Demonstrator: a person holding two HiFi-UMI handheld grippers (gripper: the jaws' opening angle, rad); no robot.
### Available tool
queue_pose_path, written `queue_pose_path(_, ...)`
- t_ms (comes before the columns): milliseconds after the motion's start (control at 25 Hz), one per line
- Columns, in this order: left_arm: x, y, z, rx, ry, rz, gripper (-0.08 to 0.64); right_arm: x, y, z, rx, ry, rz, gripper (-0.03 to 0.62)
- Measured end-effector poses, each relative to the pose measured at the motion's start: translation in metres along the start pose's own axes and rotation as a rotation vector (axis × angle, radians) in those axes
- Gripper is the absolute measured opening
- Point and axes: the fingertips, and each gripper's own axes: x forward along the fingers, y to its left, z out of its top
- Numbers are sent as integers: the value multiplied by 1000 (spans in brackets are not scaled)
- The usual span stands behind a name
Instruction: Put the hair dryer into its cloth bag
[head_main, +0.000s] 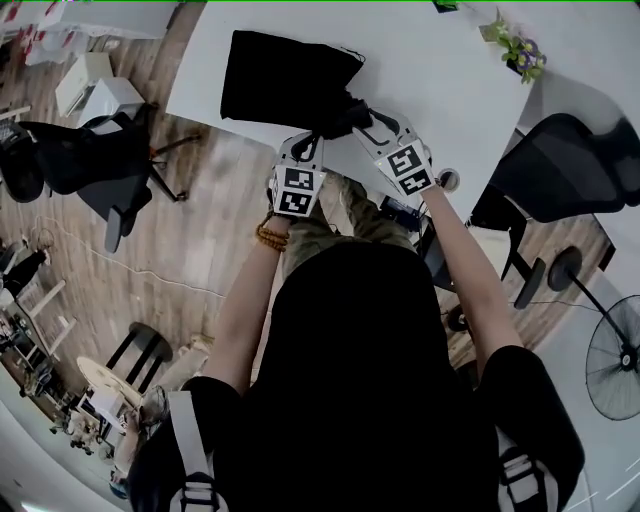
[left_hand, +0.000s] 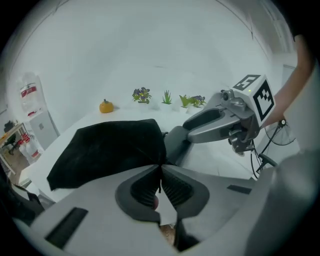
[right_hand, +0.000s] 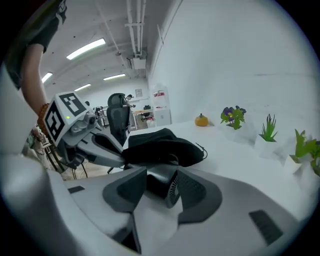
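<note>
Person, seen from above in the head view: dark top, both bare forearms stretched forward and converging on the near edge of the white table (head_main: 430, 60); the left forearm (head_main: 240, 310) wears a bead bracelet (head_main: 268, 238) at the wrist, and the right forearm (head_main: 470, 270) runs in from the right. Both tools tilt downward, marker cubes uppermost. Left gripper (left_hand: 160, 174): jaws drawn fully together, with only a thin black strip of the cloth bag (head_main: 285, 80) pinched between the ribbed pads; whether this is hem or drawstring cannot be told. Right gripper (right_hand: 162, 176): jaws part-way open, pads set against either side of the hair dryer (right_hand: 156, 181). Hair dryer: dark body, round grilled end nearest the right gripper's camera and turned slightly right, long axis running away from that camera toward the bag; the far end is lost under the black cloth at the bag's mouth, and no handle can be made out. In the head view the dryer is barely separable from the bag. Cloth bag: black, lying mostly flat on the table, its near corner gathered at the two grippers, its body spreading away and to the left. Beyond, along the far edge of the table: a small orange pumpkin (right_hand: 201, 120) and a potted flower (right_hand: 232, 116); other green plants are cut off at the right.
</note>
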Motion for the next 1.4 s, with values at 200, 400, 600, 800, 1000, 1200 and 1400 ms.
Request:
queue_pose_path(200,3,2,-6,-54,-5,-18,35,16,-6,4,-39,34,-2,195)
queue_pose_path(400,6,3,-26,-51,32,-8,34,14,4,-20,-276,163,200,278)
queue_pose_path(600,11,-6,-36,-45,41,-27,34,31,-3,-31,-339,196,141,222)
queue_pose_path(800,3,-8,-26,-74,-8,-49,31,46,4,-20,-353,213,41,221)
queue_pose_path(1000,-3,0,-36,-68,9,-52,31,21,-5,-13,-273,174,318,253)
queue_pose_path(1200,-3,3,-49,-98,36,-35,32,51,-86,15,-306,227,230,252)
queue_pose_path(1400,1,-1,-48,-103,46,-42,31,116,-86,49,-529,248,204,236)
